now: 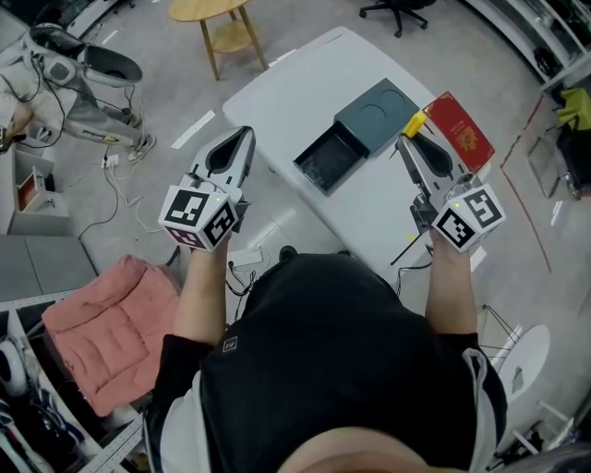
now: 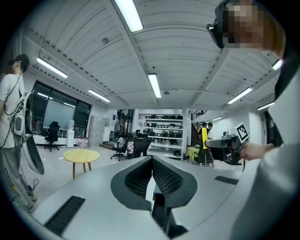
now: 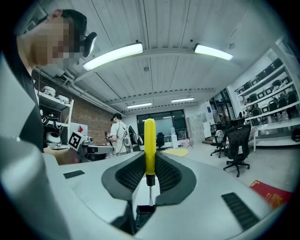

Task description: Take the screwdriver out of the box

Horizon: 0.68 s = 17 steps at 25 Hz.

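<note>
The white table (image 1: 286,102) before me carried an open dark teal box (image 1: 325,159), its flat lid (image 1: 377,113) touching alongside, and a red booklet (image 1: 459,129).

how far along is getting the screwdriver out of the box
Done: the screwdriver is out of the open box. In hand: the right gripper is shut on its yellow handle. Left: probably just setting it down; the left gripper is shut and empty.

I see a red booklet (image 1: 459,129) at the bench's (image 1: 286,102) right edge, a round wooden table (image 1: 214,11) past its far corner, a pink padded blanket (image 1: 103,325) on the floor (image 1: 305,28).
</note>
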{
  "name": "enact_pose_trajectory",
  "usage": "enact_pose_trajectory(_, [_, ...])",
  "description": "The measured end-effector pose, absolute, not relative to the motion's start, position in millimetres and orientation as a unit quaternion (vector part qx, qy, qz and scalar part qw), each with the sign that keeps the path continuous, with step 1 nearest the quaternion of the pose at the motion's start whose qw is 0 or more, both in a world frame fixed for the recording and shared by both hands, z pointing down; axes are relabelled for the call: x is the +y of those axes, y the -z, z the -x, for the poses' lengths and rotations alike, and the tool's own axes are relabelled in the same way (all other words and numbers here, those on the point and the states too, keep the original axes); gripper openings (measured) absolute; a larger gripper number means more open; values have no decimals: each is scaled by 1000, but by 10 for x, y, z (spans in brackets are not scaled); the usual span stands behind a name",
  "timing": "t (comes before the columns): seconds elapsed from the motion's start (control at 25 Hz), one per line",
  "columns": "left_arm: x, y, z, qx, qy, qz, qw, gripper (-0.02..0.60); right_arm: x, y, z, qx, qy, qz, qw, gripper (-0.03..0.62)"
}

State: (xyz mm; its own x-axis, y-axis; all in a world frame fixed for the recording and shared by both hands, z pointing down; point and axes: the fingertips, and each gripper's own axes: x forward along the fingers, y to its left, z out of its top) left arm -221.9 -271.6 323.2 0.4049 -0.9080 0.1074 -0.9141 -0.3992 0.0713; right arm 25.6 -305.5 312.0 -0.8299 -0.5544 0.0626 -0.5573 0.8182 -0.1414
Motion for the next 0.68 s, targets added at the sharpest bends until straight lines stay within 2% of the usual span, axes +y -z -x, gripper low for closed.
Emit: enact_pose_trajectory(0.68, [-2739, -3257, 2209, -541, -23, -838, 65, 11, -3040, -3146, -243, -952, -84, -294, 11, 77])
